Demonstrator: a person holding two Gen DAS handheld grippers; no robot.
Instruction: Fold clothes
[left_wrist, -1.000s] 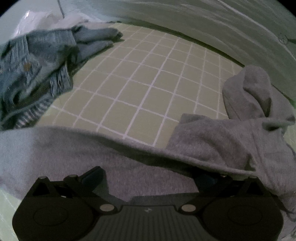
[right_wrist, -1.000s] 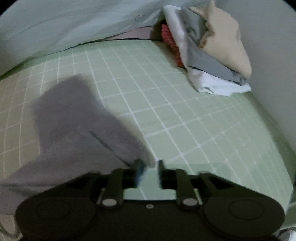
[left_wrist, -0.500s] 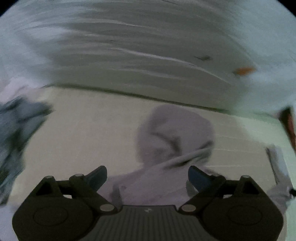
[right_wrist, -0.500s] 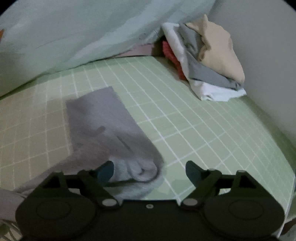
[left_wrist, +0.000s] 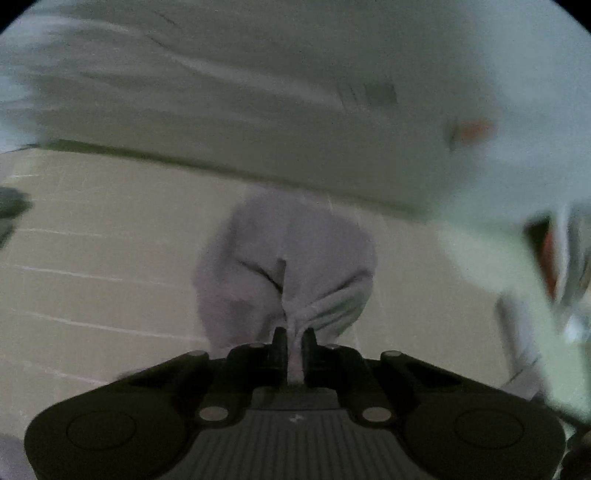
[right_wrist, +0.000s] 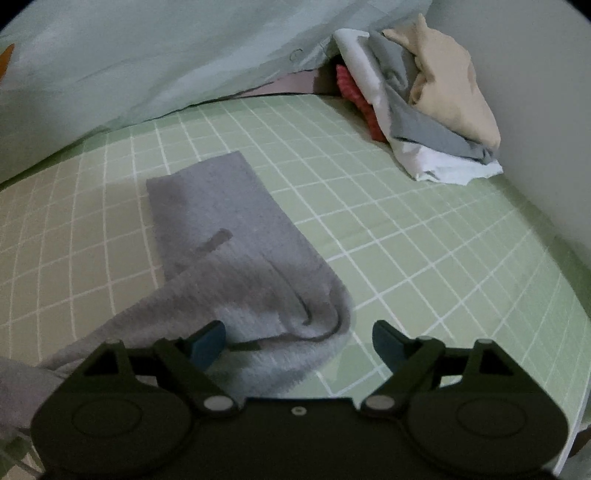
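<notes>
1. Two black grippers in view, one per wrist cam.
2. Left gripper: pressed together, pinching a bunched fold of the soft grey knit garment; cloth strip runs down between the fingers. Left view heavily motion-blurred.
3. Same grey knit garment in right view: lying on the green white-grid bed sheet, far part flat as a folded rectangular panel w/ a small dark bar mark, near part rumpled into a rounded fold just ahead of the gripper.
4. Right gripper: spread wide, blue-padded fingers well apart, nothing held; left pad touching or just over the garment's near fold — can't tell which; right pad over bare sheet.
5. Pile of other clothes at far right of the sheet, against the wall: beige piece on top, grey and white under it, red-pink ribbed piece at its back-left edge. Well apart from the grey garment.
6. Pale green-white bedding heaped along the far edge of the sheet.
</notes>
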